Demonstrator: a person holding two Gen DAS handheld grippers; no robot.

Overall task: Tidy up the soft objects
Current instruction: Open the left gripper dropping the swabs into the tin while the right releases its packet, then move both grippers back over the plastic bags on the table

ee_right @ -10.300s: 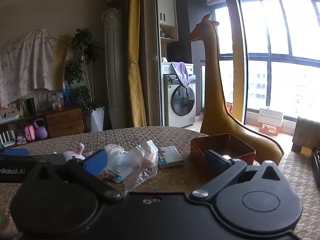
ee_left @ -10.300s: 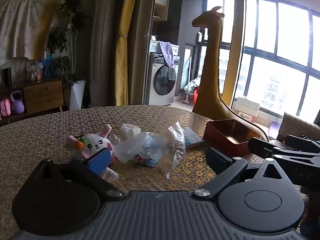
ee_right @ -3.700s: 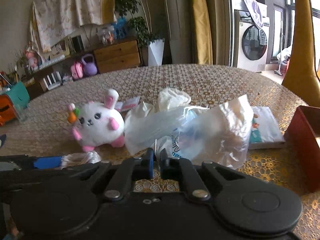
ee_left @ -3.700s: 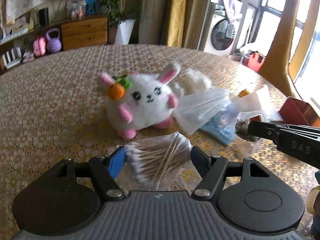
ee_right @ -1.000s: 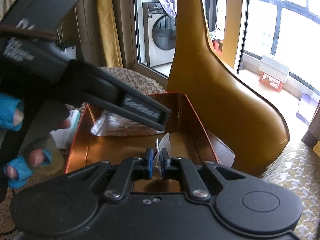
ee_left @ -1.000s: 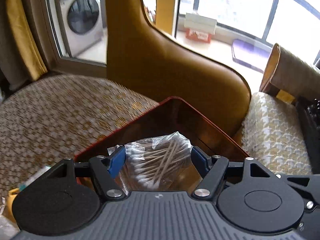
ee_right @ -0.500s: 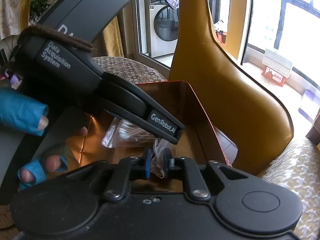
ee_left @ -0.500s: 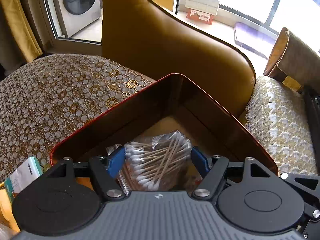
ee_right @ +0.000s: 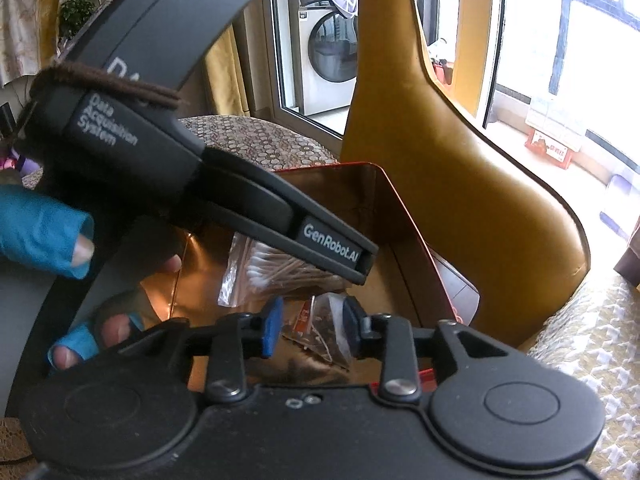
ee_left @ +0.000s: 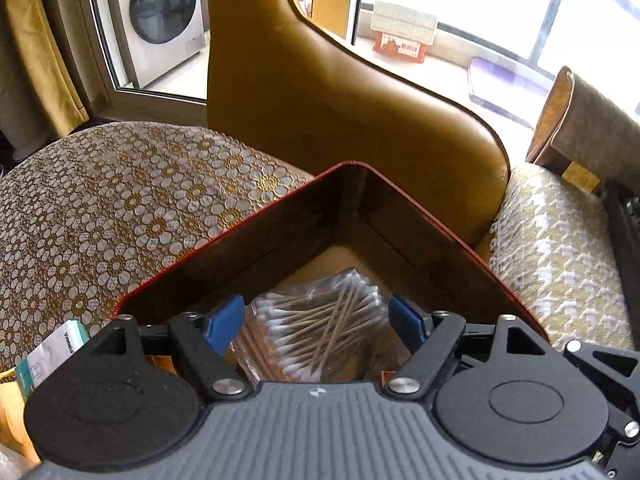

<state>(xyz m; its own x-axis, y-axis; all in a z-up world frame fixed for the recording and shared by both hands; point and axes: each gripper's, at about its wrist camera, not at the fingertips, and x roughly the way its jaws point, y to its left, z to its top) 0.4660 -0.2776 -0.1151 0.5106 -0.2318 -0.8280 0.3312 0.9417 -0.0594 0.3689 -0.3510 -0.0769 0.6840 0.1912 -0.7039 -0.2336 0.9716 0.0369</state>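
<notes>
cotton swabs (ee_left: 316,332), a clear bag of them, lie on the floor of the red box (ee_left: 256,216), which stands at the edge of the tabletop (ee_left: 120,200) next to the golden giraffe figure (ee_left: 340,100). the left gripper (ee_left: 316,320) hangs over the box with its jaws wide; they have just been opening further, and the blue pads stand clear of the bag on both sides, so the bag looks released and at rest. in the right wrist view the same bag (ee_right: 280,268) shows under the left gripper's finger.

the right gripper (ee_right: 310,326) also reaches into the box. its jaws have just been opening and now stand partly apart, with a small clear packet (ee_right: 324,320) between them; it seems to lean on the far pad, and i cannot tell whether it is fully let go.

judging by this, two soft items are in the box or very nearly so. a small white and green carton (ee_left: 52,352) lies on the tabletop just outside the box's near corner, beside something yellowish at the picture's edge. whether more things wait elsewhere on the tabletop cannot be seen from here, so the job is probably only partly done.
</notes>
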